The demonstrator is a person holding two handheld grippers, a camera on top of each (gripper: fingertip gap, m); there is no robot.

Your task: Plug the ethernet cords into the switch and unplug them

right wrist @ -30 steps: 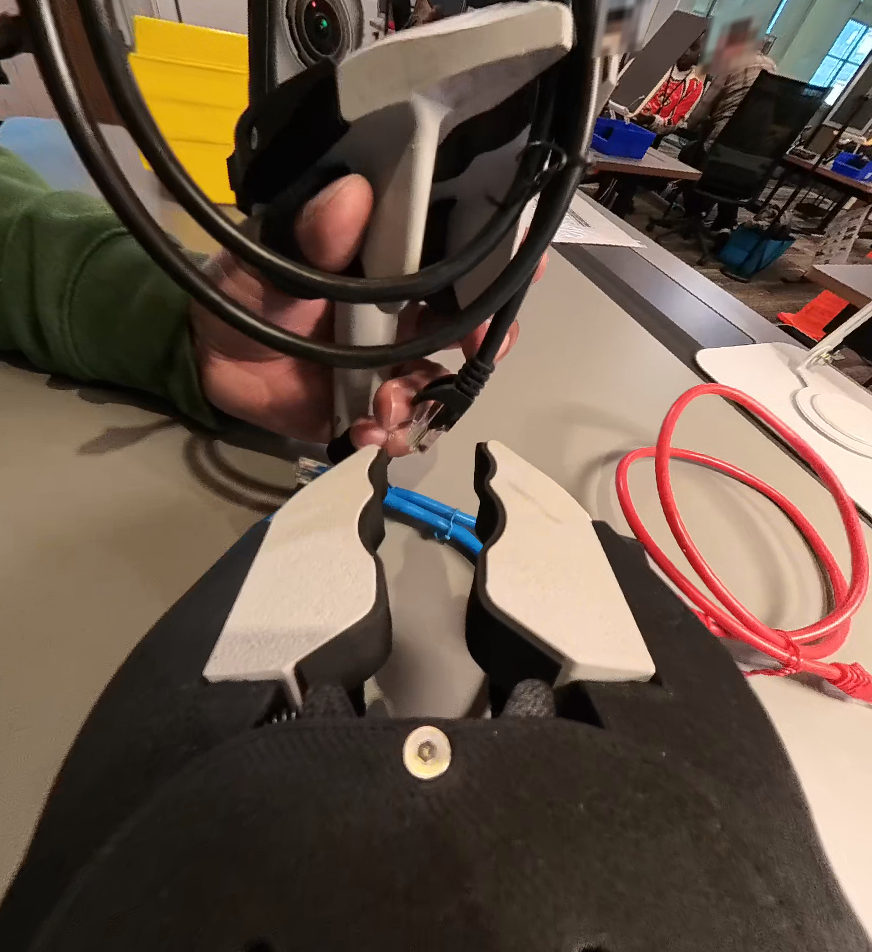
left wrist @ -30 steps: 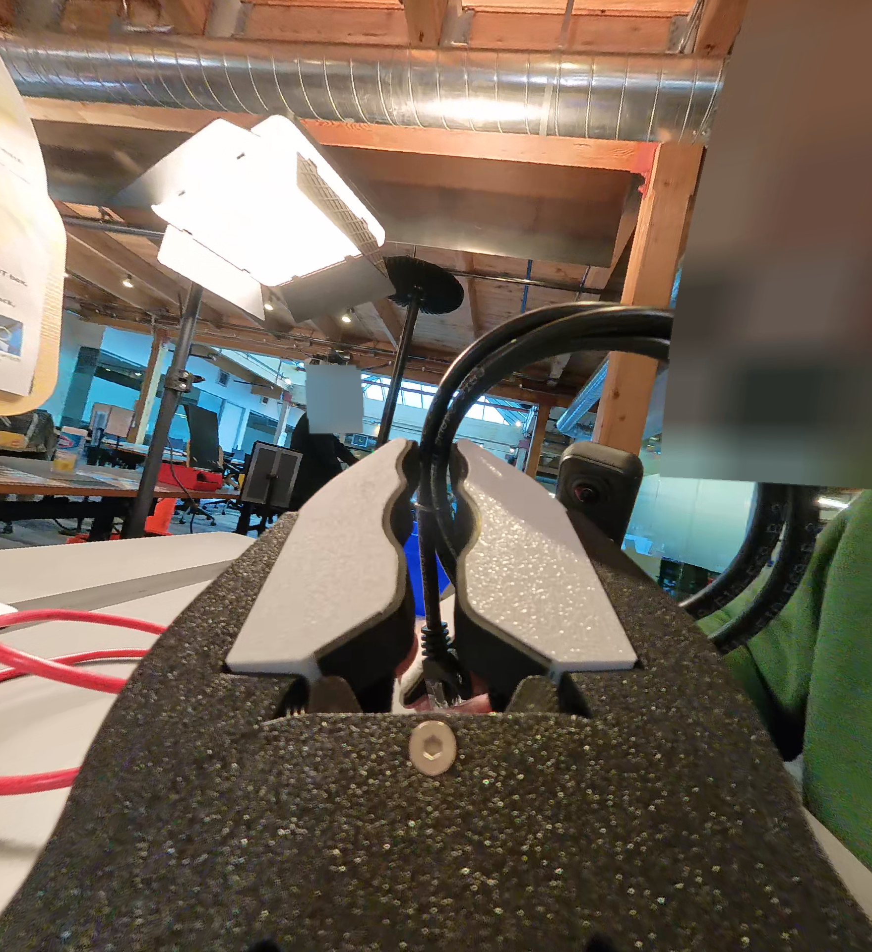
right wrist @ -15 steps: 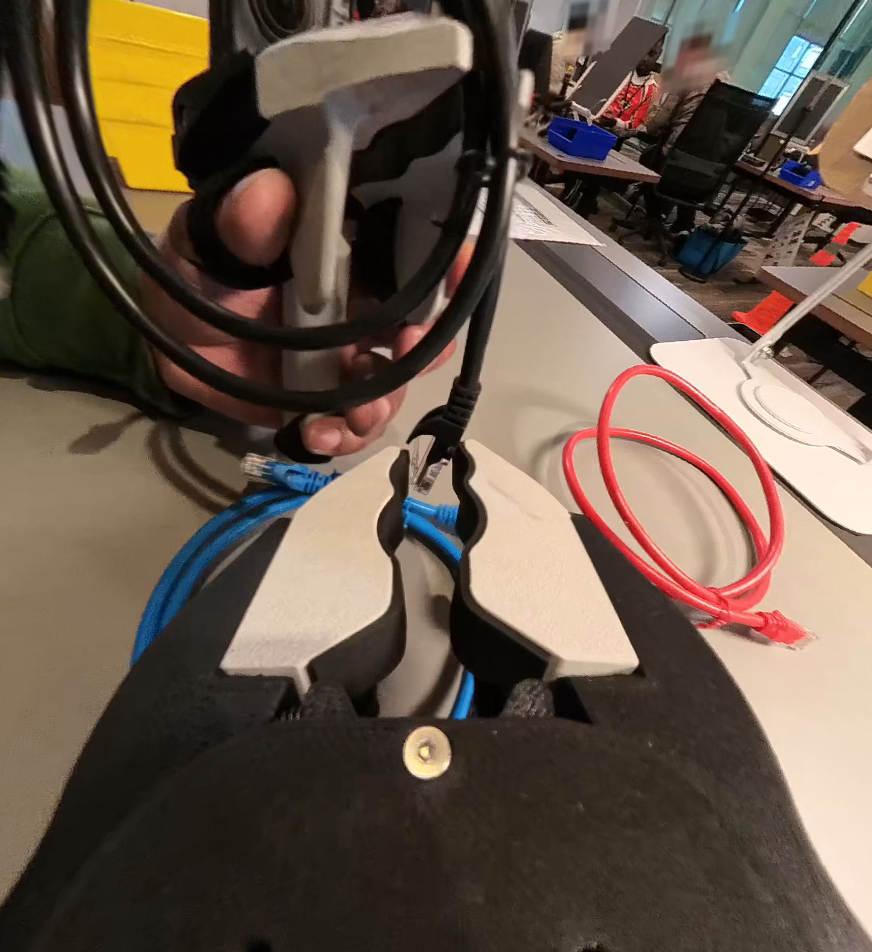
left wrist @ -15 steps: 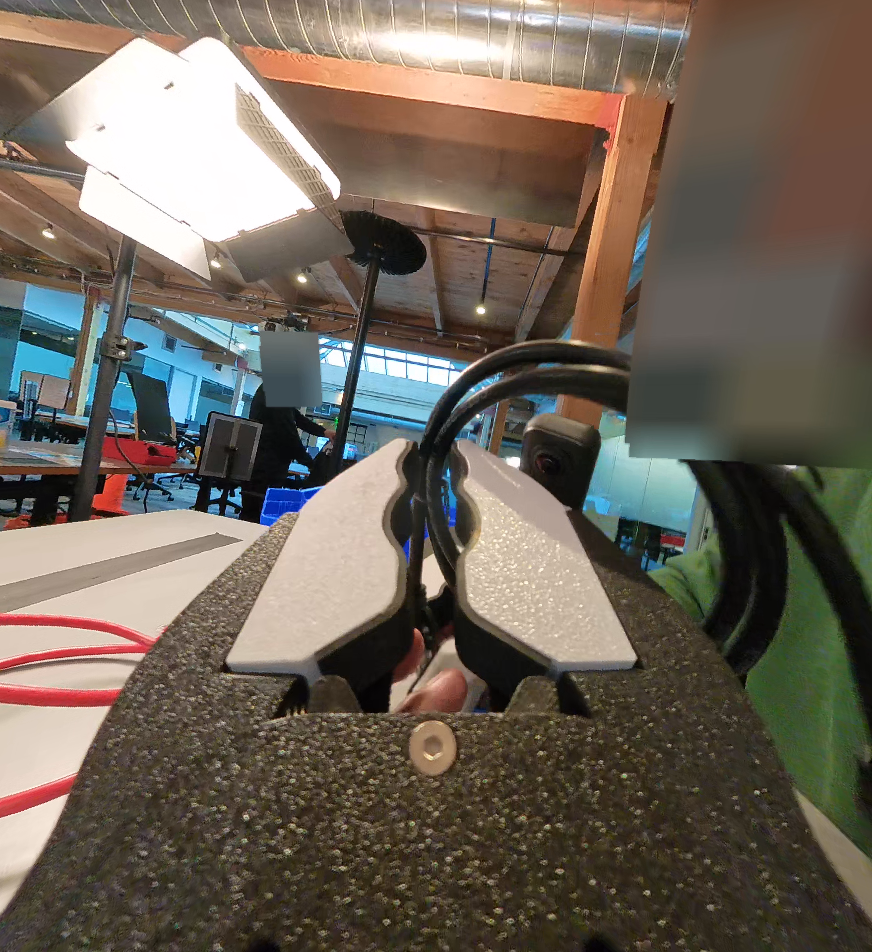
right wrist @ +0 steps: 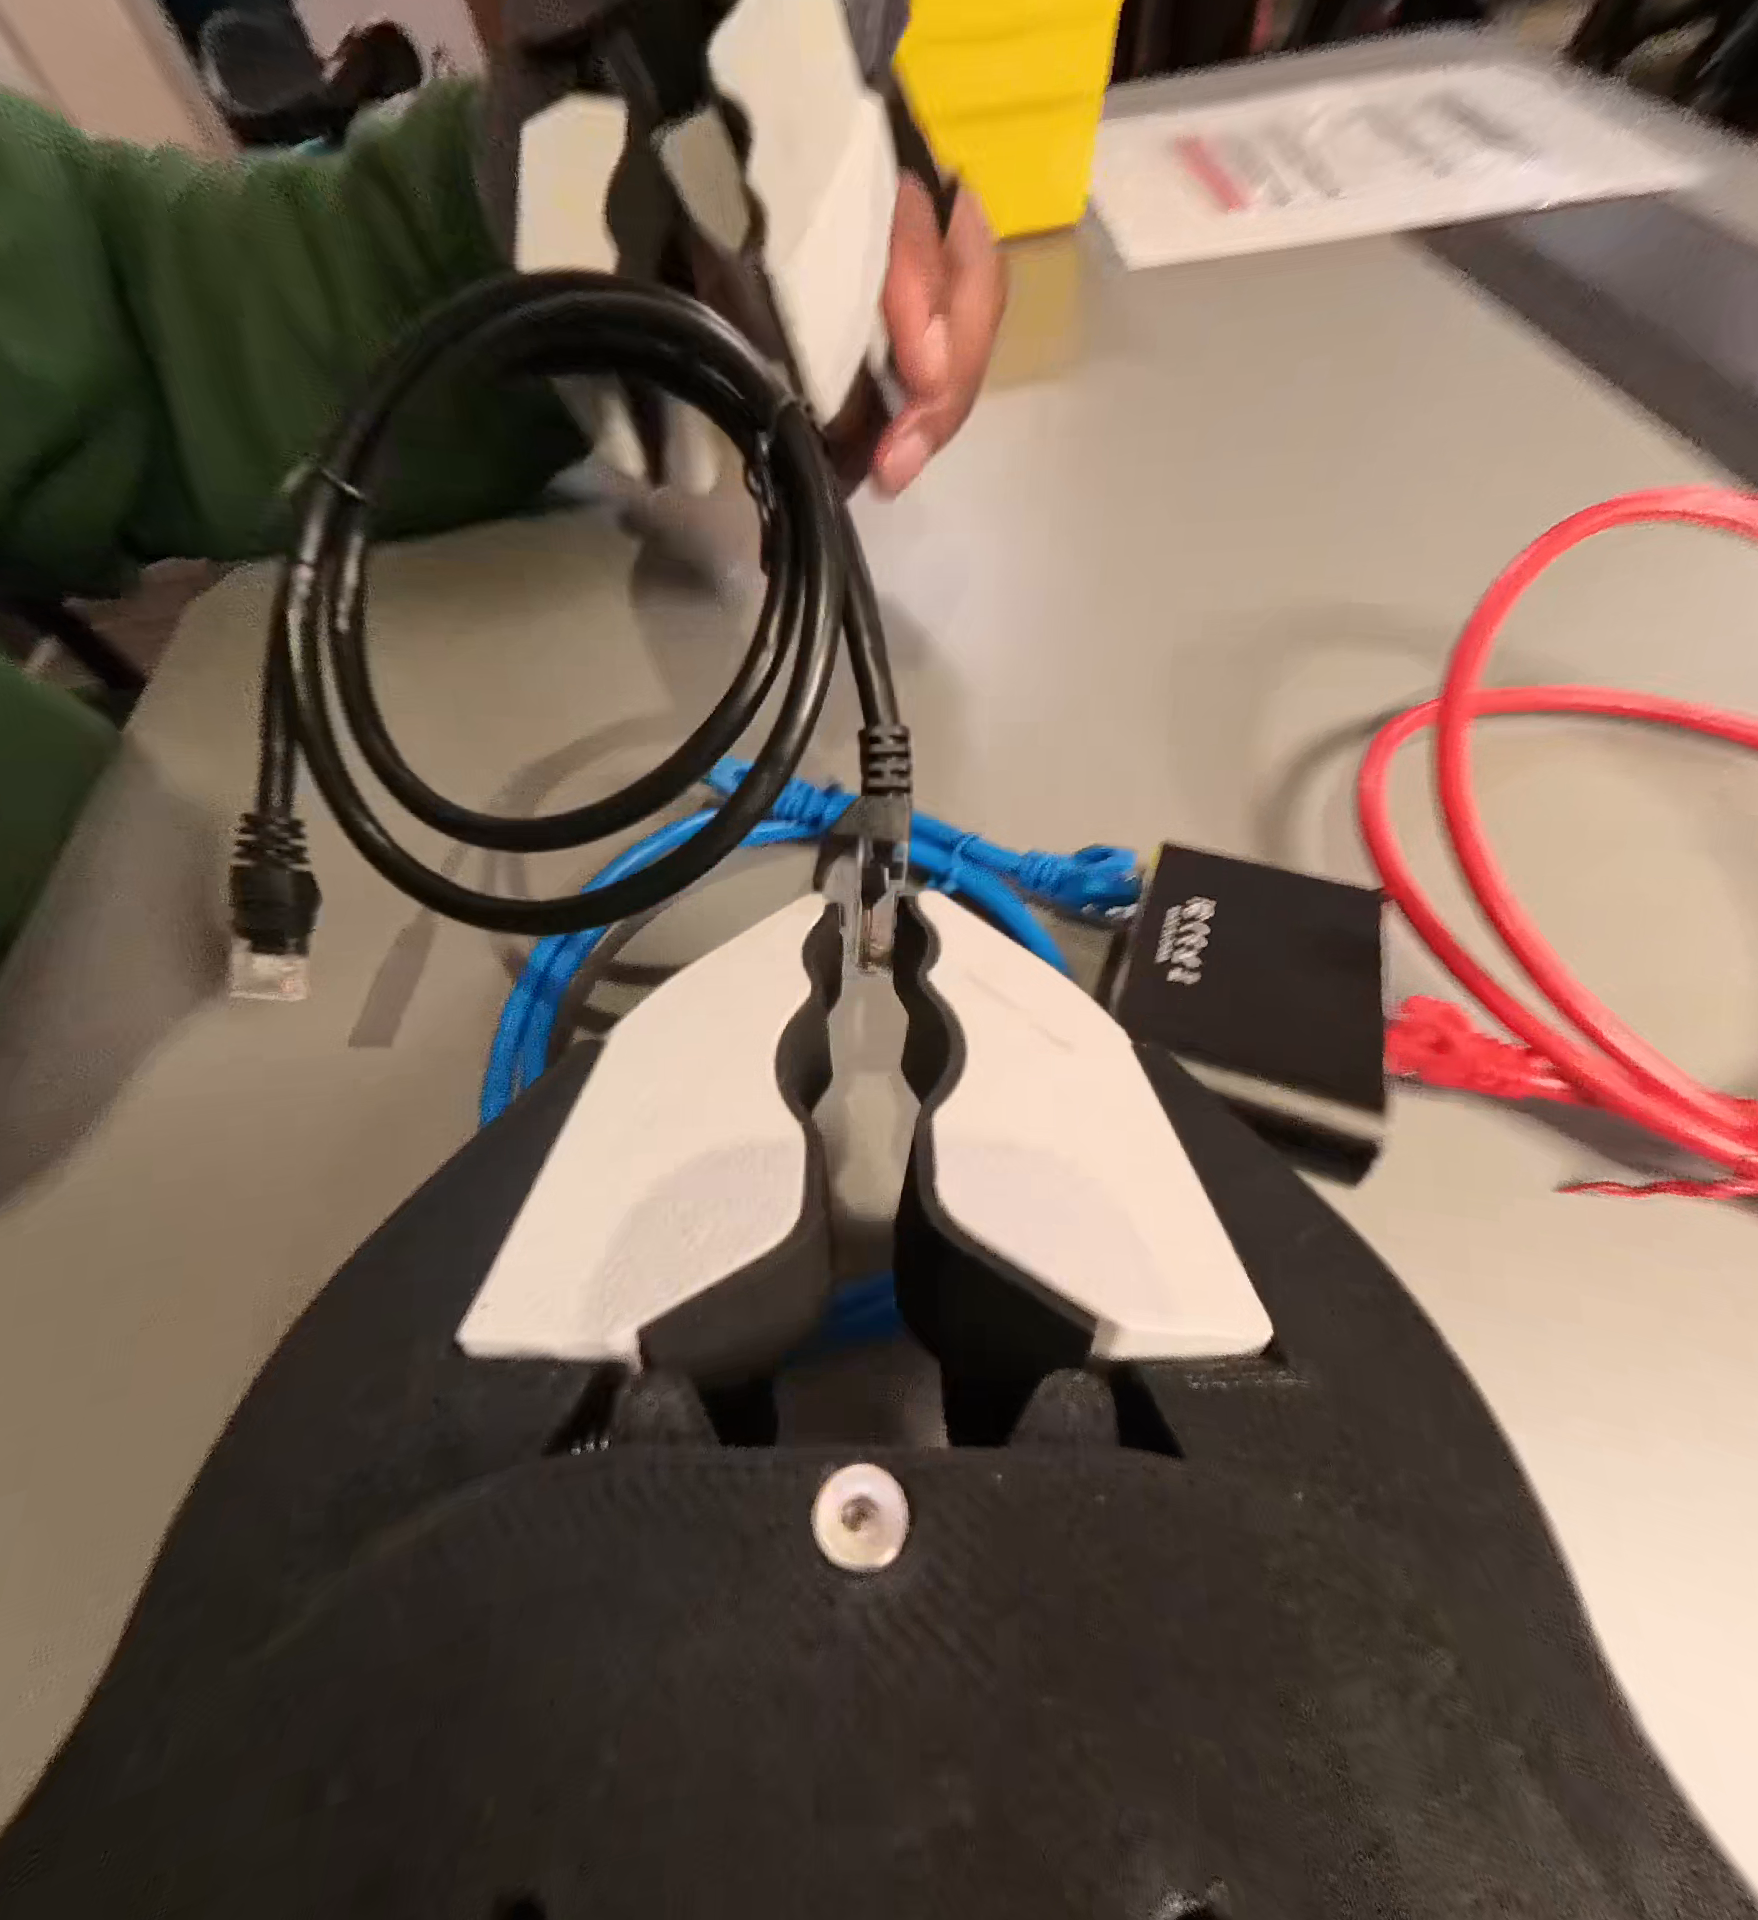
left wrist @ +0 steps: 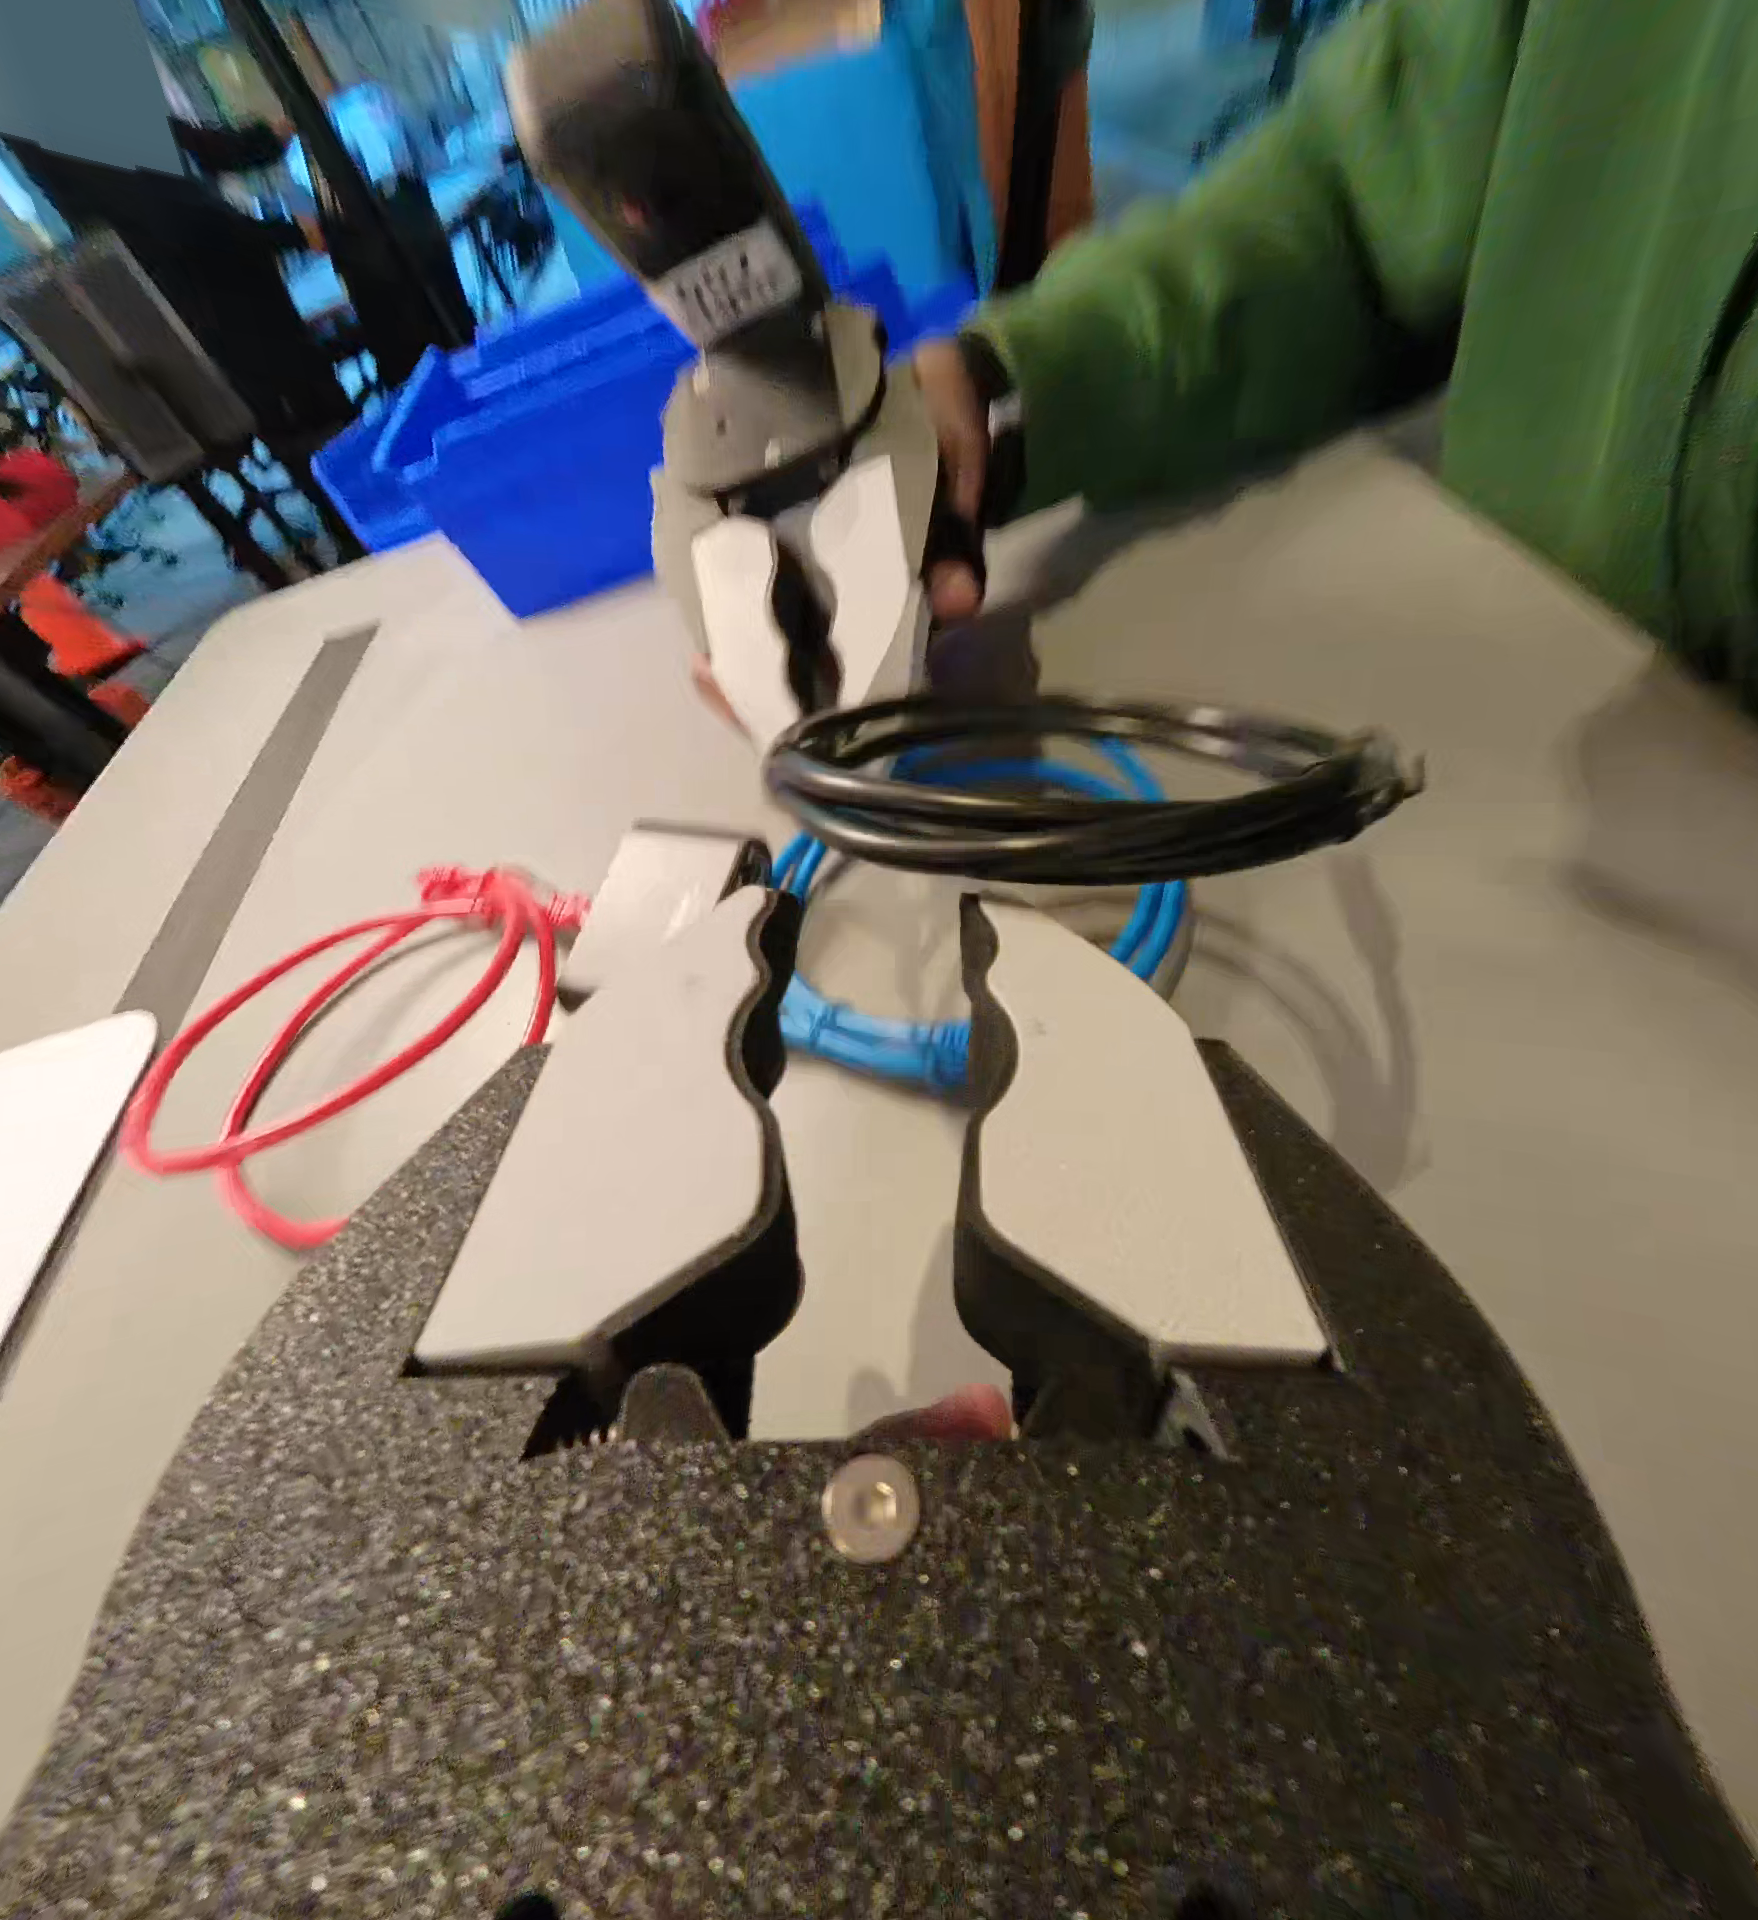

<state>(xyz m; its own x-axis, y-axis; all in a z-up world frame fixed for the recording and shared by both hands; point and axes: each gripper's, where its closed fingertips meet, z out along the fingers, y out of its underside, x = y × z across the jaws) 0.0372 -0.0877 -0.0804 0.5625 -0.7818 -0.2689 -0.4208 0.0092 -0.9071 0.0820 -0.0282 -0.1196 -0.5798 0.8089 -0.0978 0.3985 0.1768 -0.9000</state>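
Observation:
My right gripper (right wrist: pixel 870 914) is shut on one plug of the coiled black ethernet cord (right wrist: pixel 813 623). The coil hangs in the air and its other plug (right wrist: pixel 272 914) dangles at the left. The black switch (right wrist: pixel 1259 977) lies on the table just right of my right fingers. A blue cord (right wrist: pixel 968 862) is coiled under the gripper and a red cord (right wrist: pixel 1581 831) lies to the right. My left gripper (left wrist: pixel 864 935) is open and empty above the blue cord (left wrist: pixel 854 1029). The black coil (left wrist: pixel 1062 800) hovers ahead of it, with the red cord (left wrist: pixel 335 997) at the left.
The grey table (right wrist: pixel 1218 520) carries a yellow bin (right wrist: pixel 1000 104) and a printed sheet (right wrist: pixel 1374 156) at the back. A white lamp base (left wrist: pixel 2 1143) sits at the left edge. A blue bin (left wrist: pixel 542 436) stands beyond the table. A green sleeve (left wrist: pixel 1477 260) reaches in. Left tips to right tips: about 9 cm. From my right tips it is roughly 7 cm to the black switch (right wrist: pixel 1259 977); from my left, 15 cm.
My left gripper has let go of the black cord, opened and tipped down toward the table. My right gripper has closed on the black plug and now holds the coil.

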